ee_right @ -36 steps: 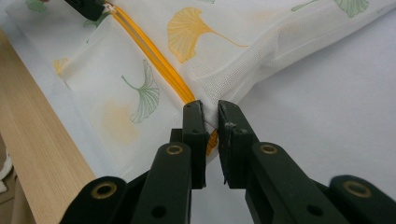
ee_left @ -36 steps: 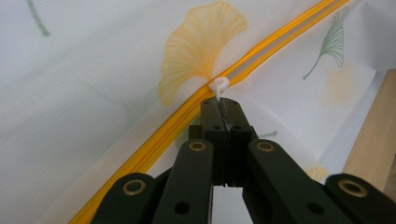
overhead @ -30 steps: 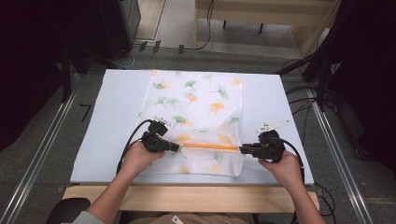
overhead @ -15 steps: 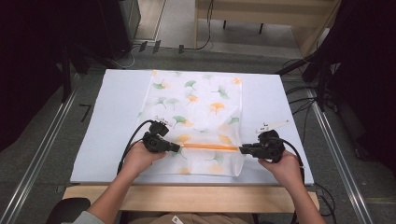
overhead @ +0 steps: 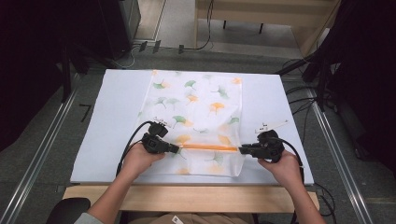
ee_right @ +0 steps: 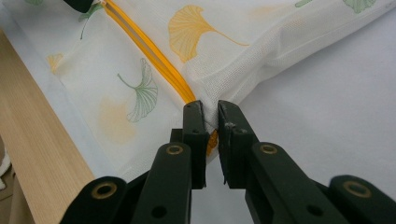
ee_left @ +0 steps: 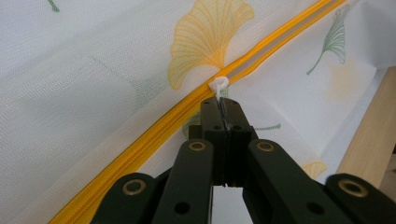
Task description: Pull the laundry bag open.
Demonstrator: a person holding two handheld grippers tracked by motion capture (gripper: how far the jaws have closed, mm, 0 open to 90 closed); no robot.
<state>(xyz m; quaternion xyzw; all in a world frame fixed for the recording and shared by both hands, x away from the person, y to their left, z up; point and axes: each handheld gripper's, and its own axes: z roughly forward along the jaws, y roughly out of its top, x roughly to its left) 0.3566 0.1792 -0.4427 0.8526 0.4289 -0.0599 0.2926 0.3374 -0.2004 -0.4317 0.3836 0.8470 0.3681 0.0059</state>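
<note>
White mesh bag (overhead: pixel 196 116) w/ ginkgo-leaf print lies flat on the white mat (overhead: pixel 107 121) covering the counter (overhead: pixel 187 198). All positions below given rel. to the bag.

Orange zipper (overhead: pixel 208 148) runs across the bag near its near edge, side to side in the high view. Left gripper (overhead: pixel 173 148) sits at the zipper's left end, right gripper (overhead: pixel 243 150) at the zipper's right end, at the bag's right edge. Each is held by a hand coming in from the near side; black cables trail off both.

Left gripper view: left gripper (ee_left: pixel 223 109) has jaws pressed together, pinching the thin white pull tab (ee_left: pixel 218 87) of the zipper (ee_left: pixel 154 133). Tab stands just beyond the jaw tips, on the orange tape. Past that point the zipper shows as two parallel orange lines; whether the teeth are parted there, can't tell. Wooden counter edge (ee_left: pixel 369 140) shows beyond the bag's near edge.

Right gripper view: right gripper (ee_right: pixel 211 114) has jaws nearly together, w/ a narrow gap, clamping a fold of white mesh at the bag (ee_right: pixel 261 42) corner where the zipper (ee_right: pixel 149 56) ends. Orange tape end shows btw. the jaws, lower down. Wooden counter edge (ee_right: pixel 42 140) lies beyond the bag's near edge.
</note>
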